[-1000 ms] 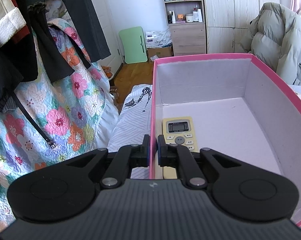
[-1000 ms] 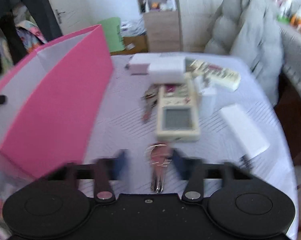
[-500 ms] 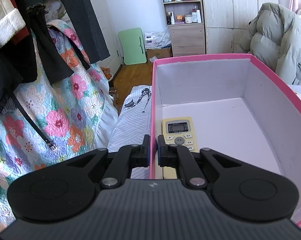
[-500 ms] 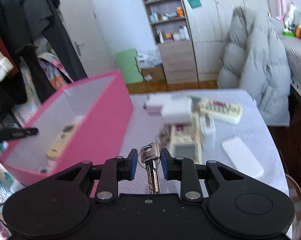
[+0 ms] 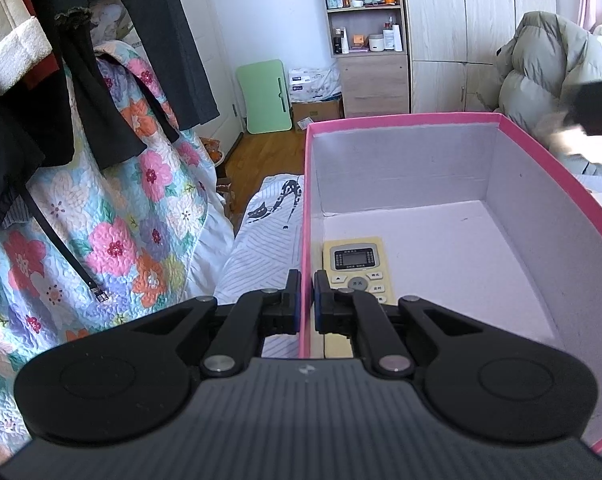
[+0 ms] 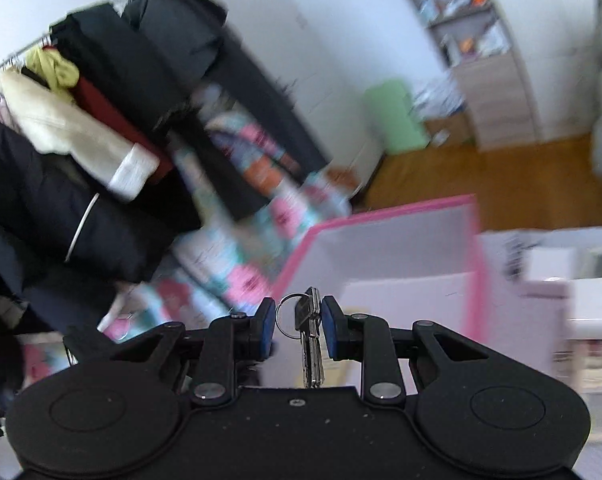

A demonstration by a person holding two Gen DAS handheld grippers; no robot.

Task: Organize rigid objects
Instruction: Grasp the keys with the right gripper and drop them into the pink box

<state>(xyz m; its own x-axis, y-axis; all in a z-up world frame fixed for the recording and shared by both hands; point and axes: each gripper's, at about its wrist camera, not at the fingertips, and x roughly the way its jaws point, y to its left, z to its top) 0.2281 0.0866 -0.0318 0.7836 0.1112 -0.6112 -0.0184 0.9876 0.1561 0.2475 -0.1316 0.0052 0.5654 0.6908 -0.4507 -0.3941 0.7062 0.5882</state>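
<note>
A pink box (image 5: 549, 160) with a pale inside stands on the bed. A yellow remote control (image 5: 355, 260) lies in it by the near left wall. My left gripper (image 5: 307, 300) is shut on the box's left wall (image 5: 306, 200), one finger outside, one inside. In the right wrist view my right gripper (image 6: 297, 326) is shut on a bunch of keys (image 6: 311, 336) on a ring, held above the pink box (image 6: 401, 232). The right gripper shows as a dark blur (image 5: 599, 106) at the left wrist view's right edge.
Hanging coats (image 5: 81, 60) and a flowered quilt (image 5: 101, 220) fill the left side. A shelf unit (image 5: 367, 40), wardrobes and a grey puffer jacket (image 5: 553, 68) stand behind. Pale boxes (image 6: 581, 292) lie blurred on the bed, right of the pink box.
My right gripper closed on the keys, lifted them off the bed and swung left over the pink box. My left gripper kept its hold on the box wall.
</note>
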